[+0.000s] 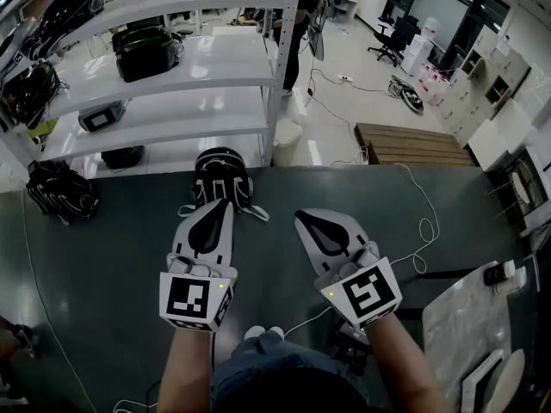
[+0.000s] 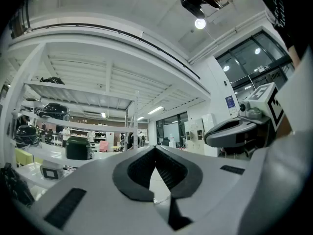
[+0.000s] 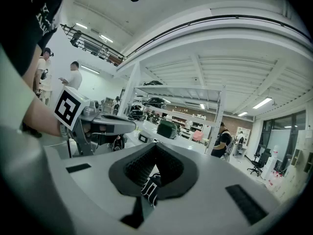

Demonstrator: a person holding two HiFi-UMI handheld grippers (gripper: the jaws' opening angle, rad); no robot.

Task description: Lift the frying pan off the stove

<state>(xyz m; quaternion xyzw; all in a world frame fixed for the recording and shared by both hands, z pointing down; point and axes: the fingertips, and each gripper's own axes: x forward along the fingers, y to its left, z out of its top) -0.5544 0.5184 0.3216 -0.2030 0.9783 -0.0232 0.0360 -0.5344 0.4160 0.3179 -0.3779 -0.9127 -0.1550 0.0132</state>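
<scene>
No frying pan and no stove show in any view. In the head view my left gripper (image 1: 219,203) and right gripper (image 1: 301,218) are held side by side at waist height over a dark green floor, both pointing forward. Each is shut, jaws meeting at the tip with nothing between them. The left gripper view looks along the closed left gripper (image 2: 155,148) into the room, with the right gripper (image 2: 234,131) beside it. The right gripper view shows the closed right gripper (image 3: 155,146) and the left gripper (image 3: 105,126) at its left.
A black backpack (image 1: 221,175) lies just ahead of the grippers, another (image 1: 60,192) at left. Behind stands a white shelving rack (image 1: 172,76) with black bags. A marble-topped counter (image 1: 465,325) is at lower right, a wooden pallet (image 1: 409,143) and a white cable (image 1: 422,231) farther right. A person (image 3: 222,138) stands by the rack.
</scene>
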